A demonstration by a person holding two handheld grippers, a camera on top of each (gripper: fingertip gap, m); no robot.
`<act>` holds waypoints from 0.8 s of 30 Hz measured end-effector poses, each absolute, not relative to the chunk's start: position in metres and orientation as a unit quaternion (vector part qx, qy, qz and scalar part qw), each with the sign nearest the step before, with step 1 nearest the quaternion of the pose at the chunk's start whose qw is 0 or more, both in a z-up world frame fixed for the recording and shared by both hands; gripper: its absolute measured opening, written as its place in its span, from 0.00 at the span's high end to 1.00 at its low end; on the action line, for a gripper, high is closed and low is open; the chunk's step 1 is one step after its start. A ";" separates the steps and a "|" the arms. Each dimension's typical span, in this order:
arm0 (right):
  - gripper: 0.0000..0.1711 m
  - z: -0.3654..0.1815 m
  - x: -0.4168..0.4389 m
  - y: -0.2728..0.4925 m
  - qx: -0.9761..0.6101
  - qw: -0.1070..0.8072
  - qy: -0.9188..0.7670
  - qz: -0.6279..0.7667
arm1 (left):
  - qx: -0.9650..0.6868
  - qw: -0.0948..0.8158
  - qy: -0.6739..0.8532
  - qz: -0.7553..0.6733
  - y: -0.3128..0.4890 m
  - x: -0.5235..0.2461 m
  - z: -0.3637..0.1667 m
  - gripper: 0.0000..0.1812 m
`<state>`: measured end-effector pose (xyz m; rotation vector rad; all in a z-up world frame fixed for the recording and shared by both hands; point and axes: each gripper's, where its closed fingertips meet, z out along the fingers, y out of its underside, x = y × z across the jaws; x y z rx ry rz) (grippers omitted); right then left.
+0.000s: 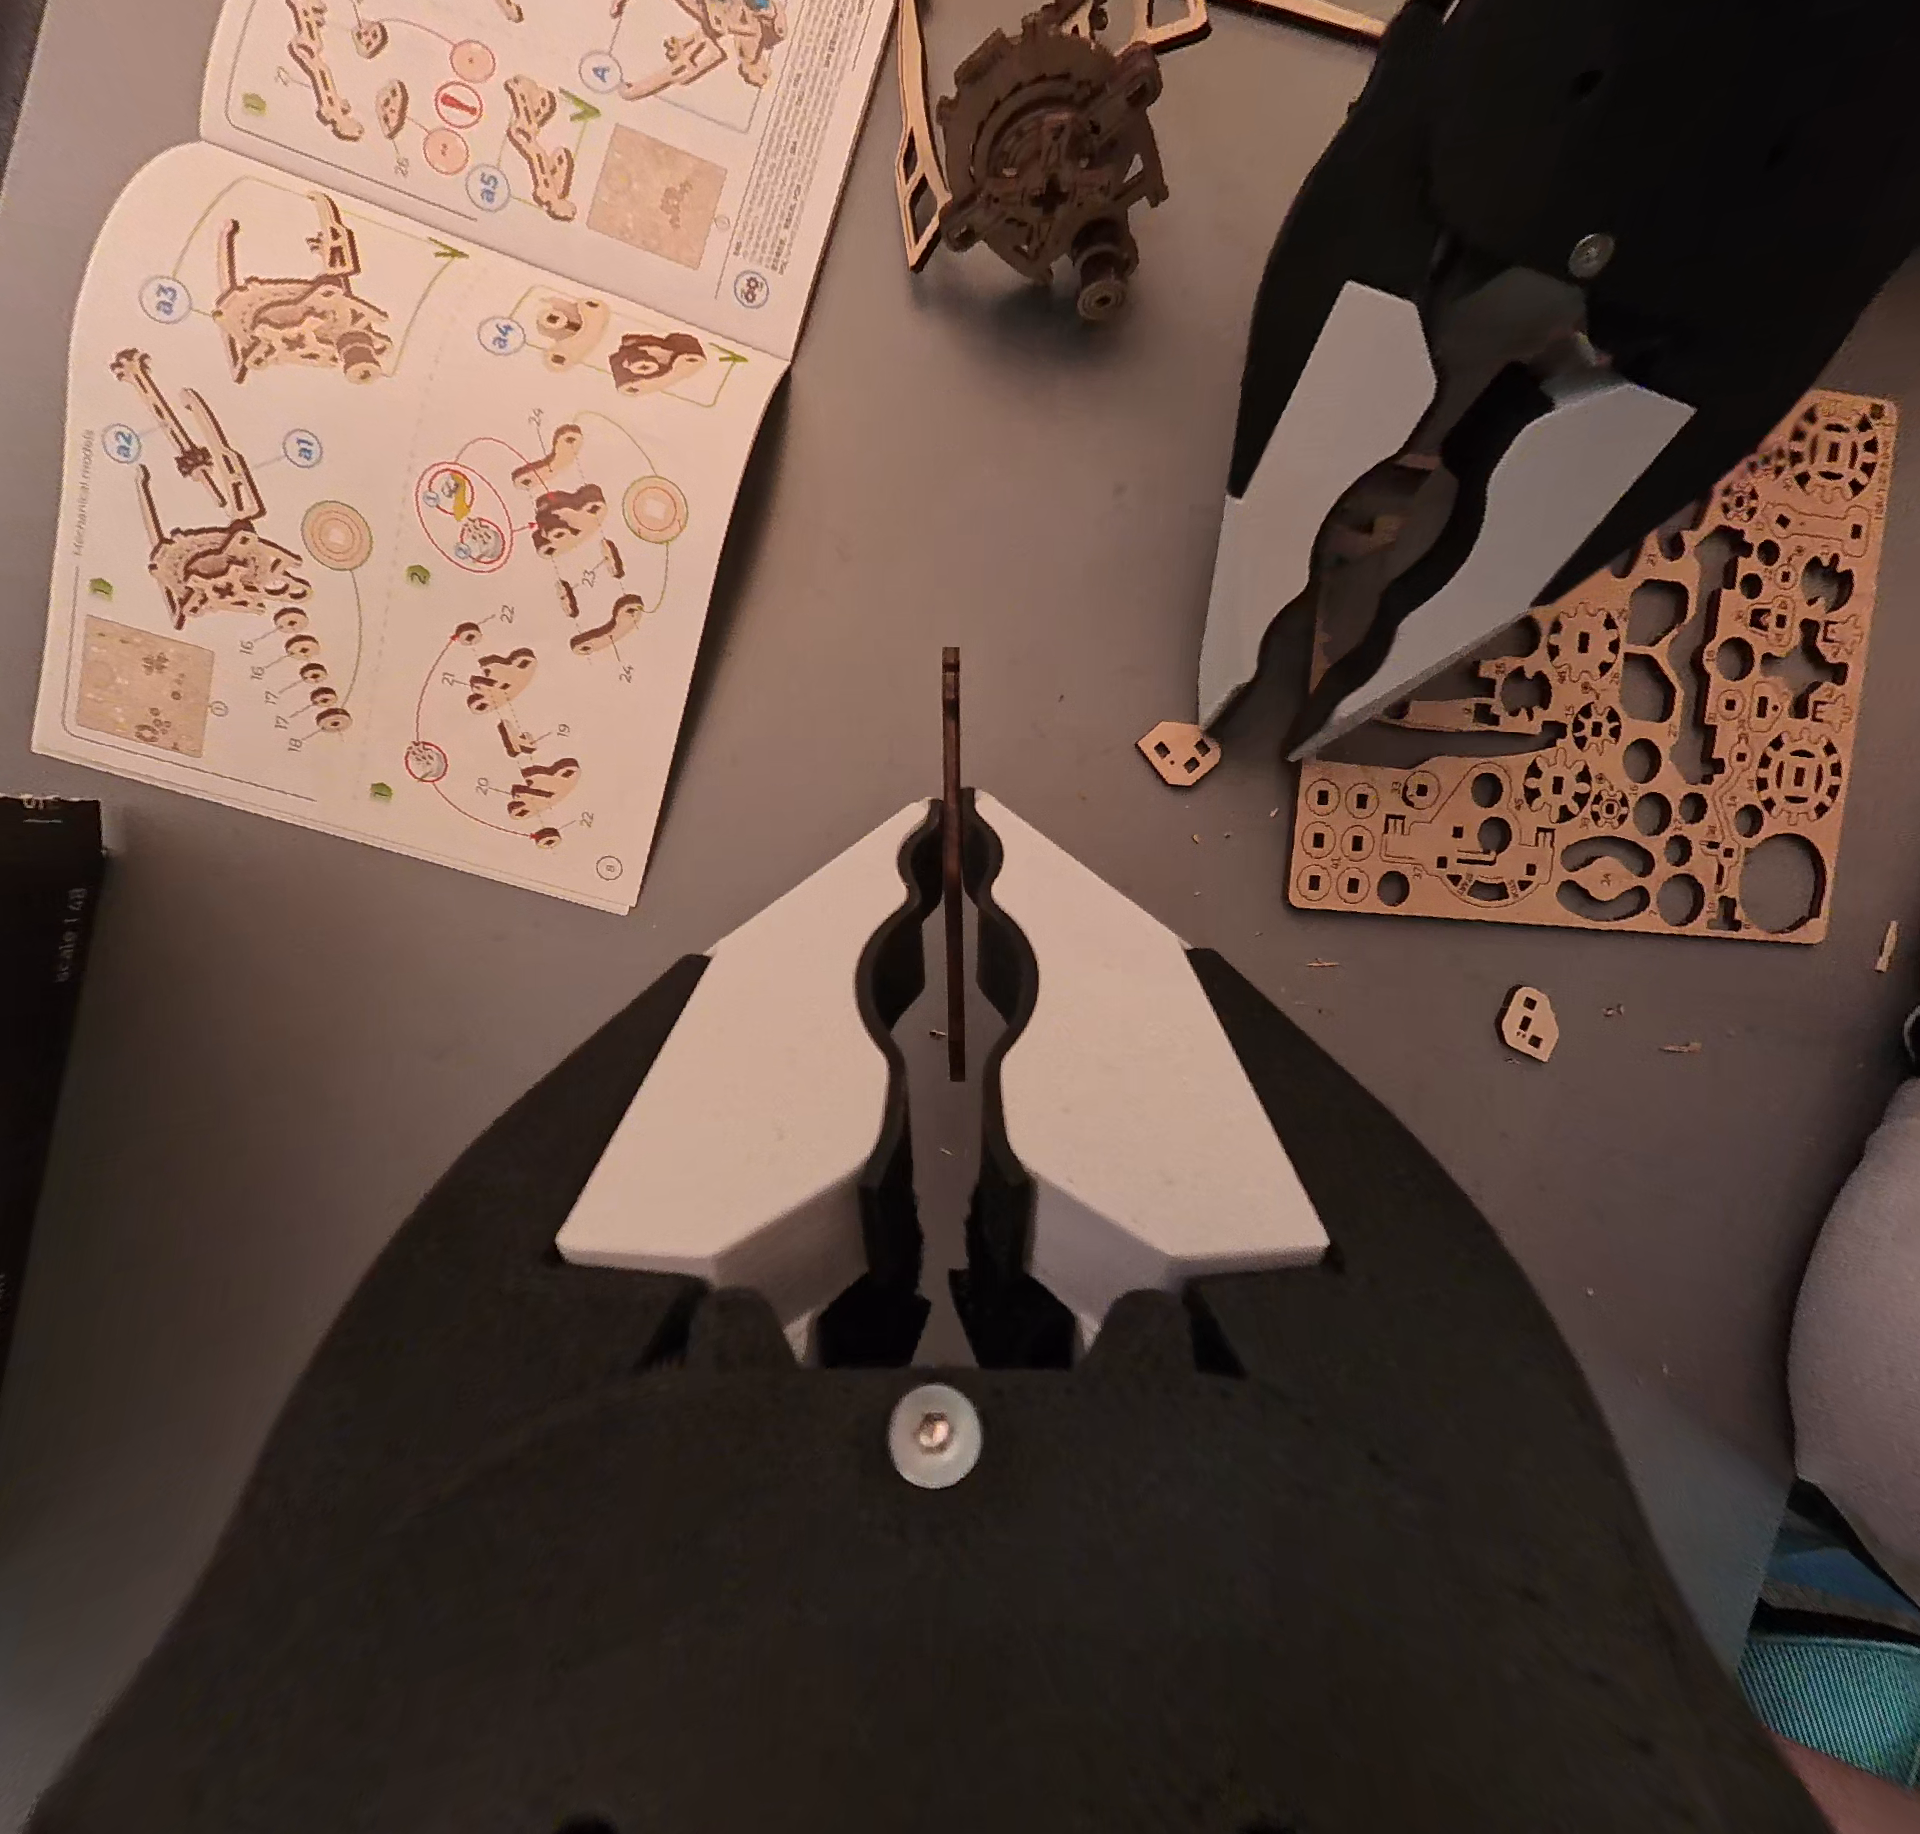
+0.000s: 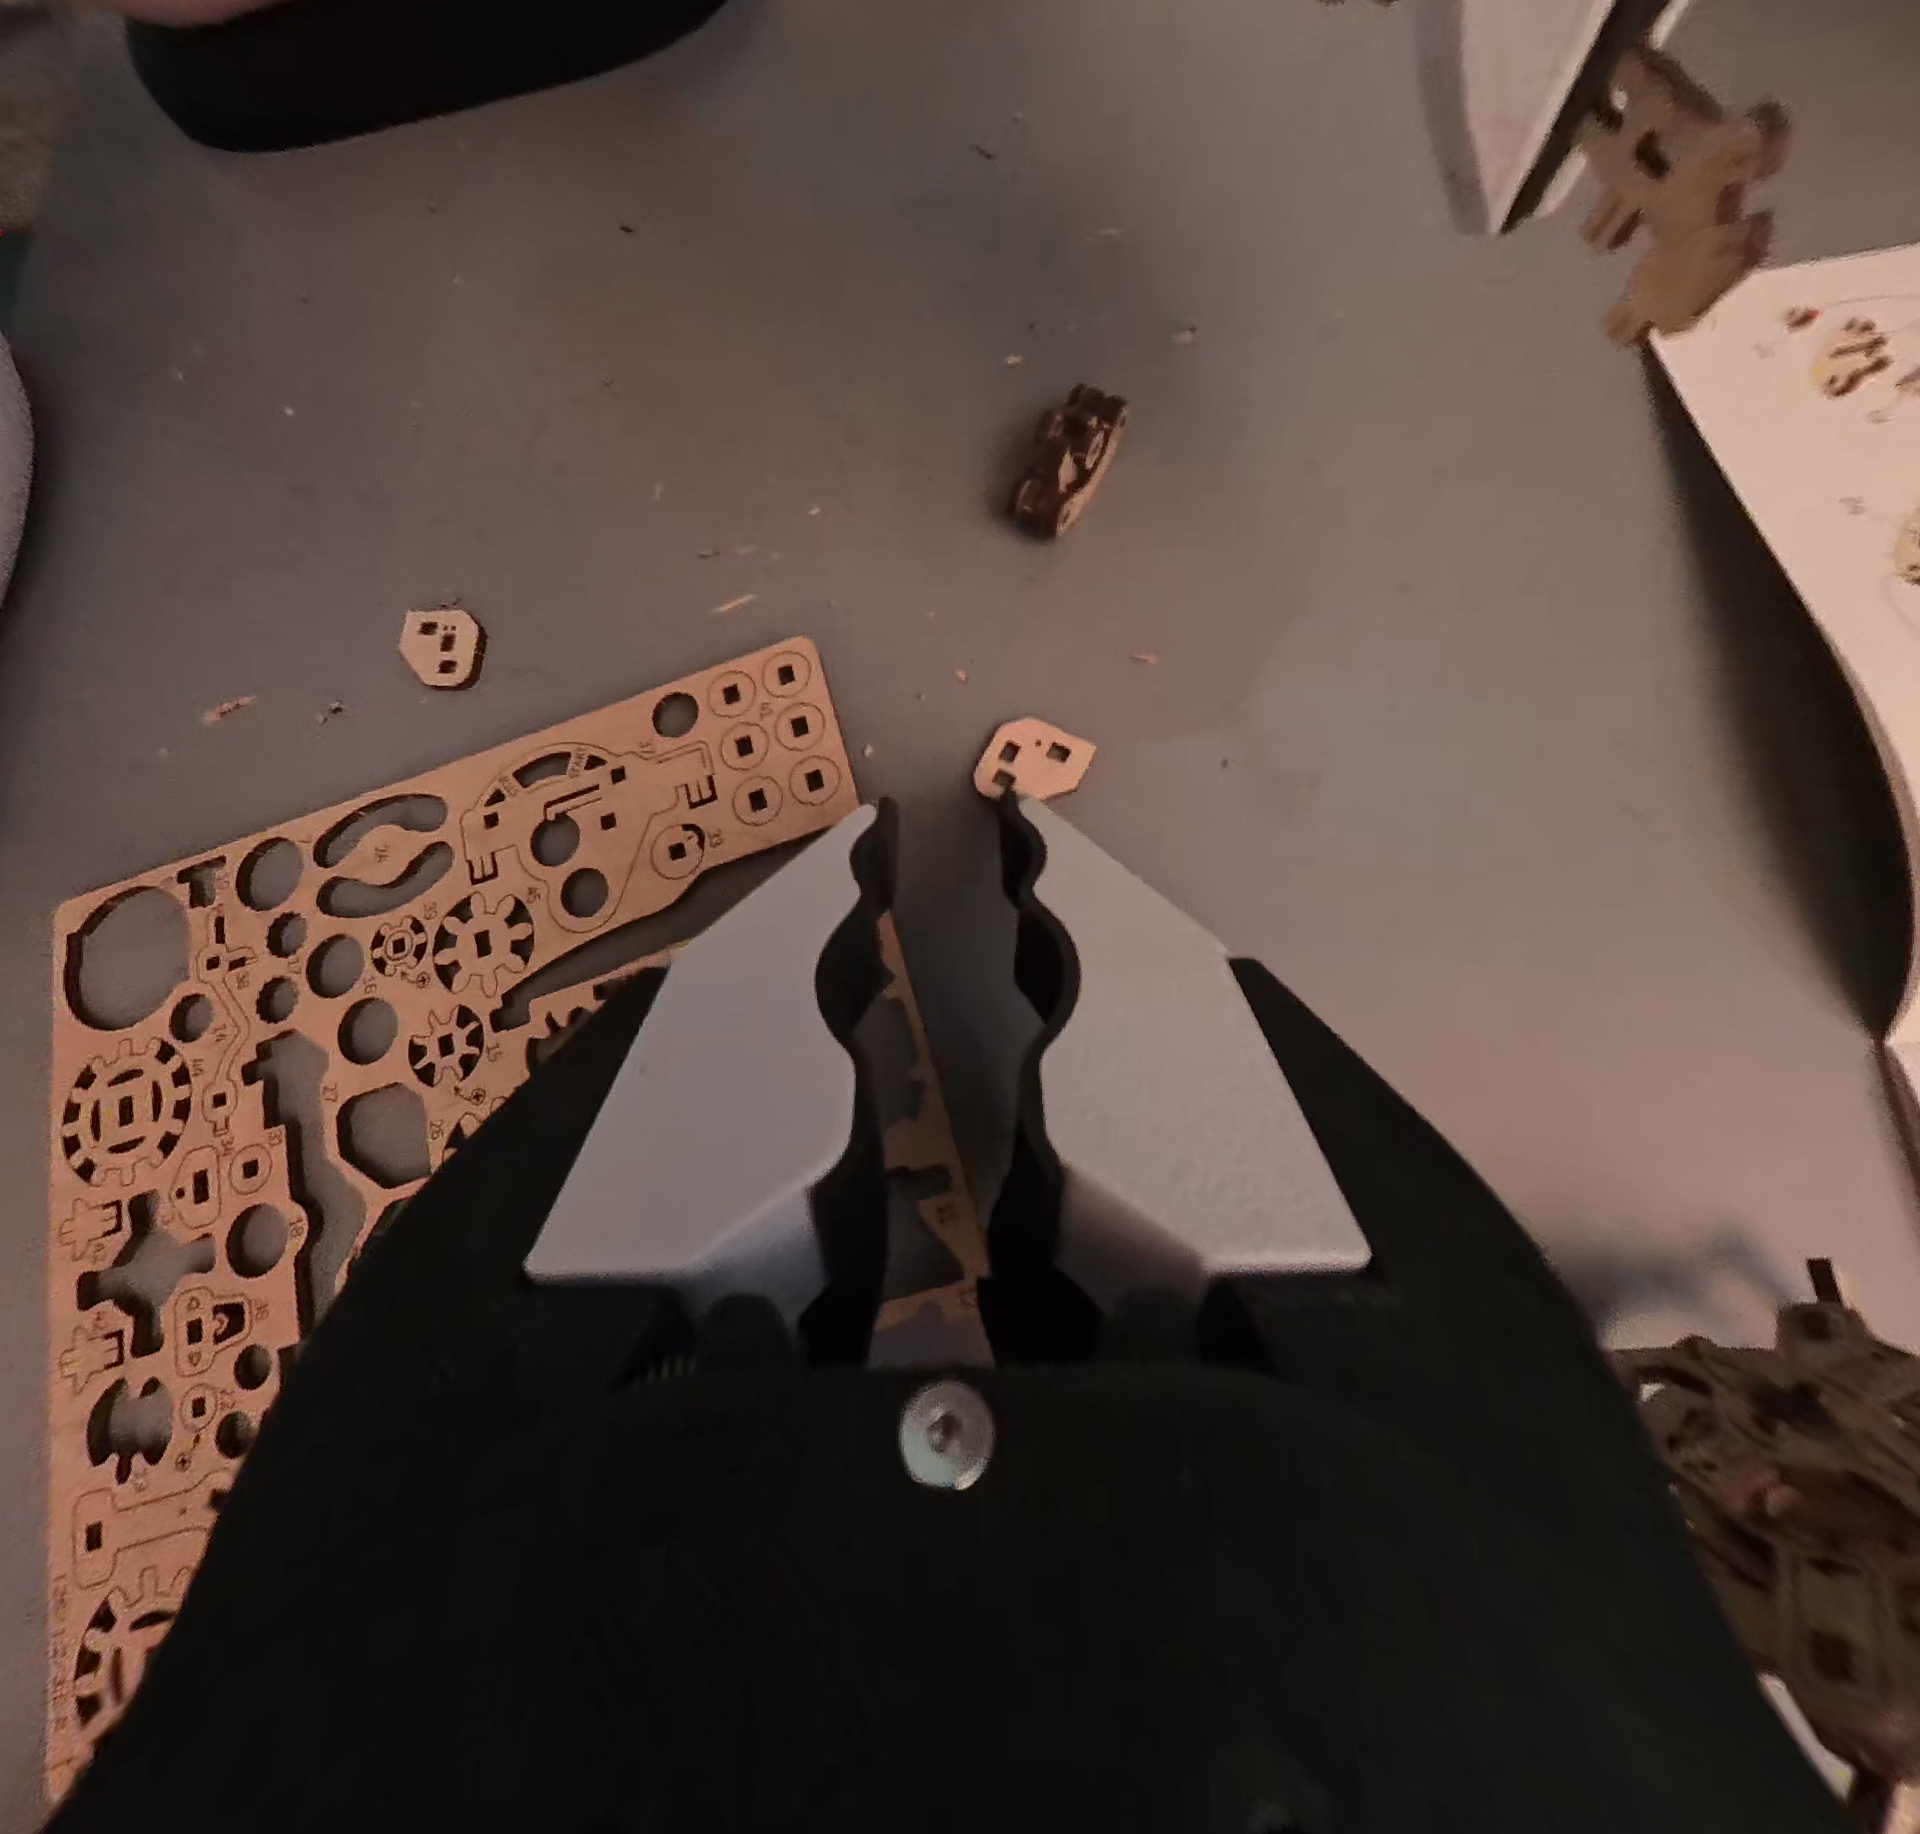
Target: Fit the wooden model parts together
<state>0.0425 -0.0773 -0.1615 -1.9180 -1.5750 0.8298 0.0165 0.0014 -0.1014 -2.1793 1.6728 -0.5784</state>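
Note:
My left gripper (image 1: 951, 802) is shut on a thin flat wooden part (image 1: 951, 714), seen edge-on and held upright above the grey table. The same part (image 2: 1673, 195) shows face-on at the top right of the right wrist view, in the left gripper's white finger (image 2: 1527, 49). My right gripper (image 2: 948, 813) is open and empty, tips low over the table. A small flat wooden piece (image 2: 1034, 754) lies just past its right fingertip and also shows in the left wrist view (image 1: 1177, 750). The laser-cut wooden sheet (image 2: 312, 1057) lies to its left, partly under the gripper.
An open instruction booklet (image 1: 416, 434) lies at the left. A part-built dark wooden model (image 1: 1039, 153) stands at the back. Another small flat piece (image 2: 444, 646) and a small dark sub-assembly (image 2: 1070, 459) lie loose. Wood splinters are scattered on the table. A black box edge (image 1: 42, 953) is at the far left. My right fingertips sit around 11 cm from my left ones. From my right tips it is roughly 11 cm to the small flat piece (image 2: 444, 646); from my left, 20 cm. My left wrist view (image 1: 1527, 1019) looks at it from another angle.

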 end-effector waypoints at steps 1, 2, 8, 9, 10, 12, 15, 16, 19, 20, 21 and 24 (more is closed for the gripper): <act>0.89 -0.161 0.042 -0.077 -0.711 0.256 -0.576 0.312 | -0.765 0.167 0.588 -0.203 0.001 0.017 -0.101 1.00; 0.89 -0.159 0.041 -0.077 -0.712 0.257 -0.570 0.318 | -0.765 0.166 0.587 -0.204 0.001 0.016 -0.101 1.00; 0.89 -0.153 0.041 -0.071 -0.712 0.282 -0.560 0.315 | -0.768 0.166 0.585 -0.200 0.004 0.015 -0.103 1.00; 0.89 -0.154 0.042 -0.070 -0.712 0.283 -0.561 0.313 | -0.768 0.166 0.585 -0.200 0.004 0.014 -0.102 1.00; 0.89 -0.155 0.042 -0.069 -0.713 0.285 -0.560 0.311 | -0.768 0.167 0.585 -0.200 0.004 0.014 -0.102 1.00; 0.86 -0.152 0.041 -0.066 -0.714 0.295 -0.550 0.317 | -0.767 0.168 0.586 -0.200 0.003 0.015 -0.101 1.00; 0.83 -0.147 0.038 -0.062 -0.711 0.308 -0.540 0.328 | -0.767 0.169 0.586 -0.199 0.003 0.015 -0.101 1.00; 0.83 -0.147 0.039 -0.061 -0.711 0.309 -0.541 0.325 | -0.767 0.169 0.586 -0.199 0.003 0.015 -0.101 1.00; 0.82 -0.149 0.038 -0.060 -0.711 0.310 -0.545 0.319 | -0.767 0.170 0.586 -0.198 0.004 0.015 -0.100 1.00; 0.82 -0.151 0.037 -0.062 -0.710 0.305 -0.548 0.320 | -0.767 0.171 0.586 -0.198 0.004 0.015 -0.100 1.00; 0.83 -0.153 0.037 -0.062 -0.714 0.301 -0.550 0.313 | -0.767 0.171 0.586 -0.198 0.004 0.015 -0.100 1.00; 0.83 -0.162 0.043 -0.061 -0.726 0.290 -0.557 0.281 | -0.767 0.172 0.586 -0.198 0.004 0.014 -0.099 1.00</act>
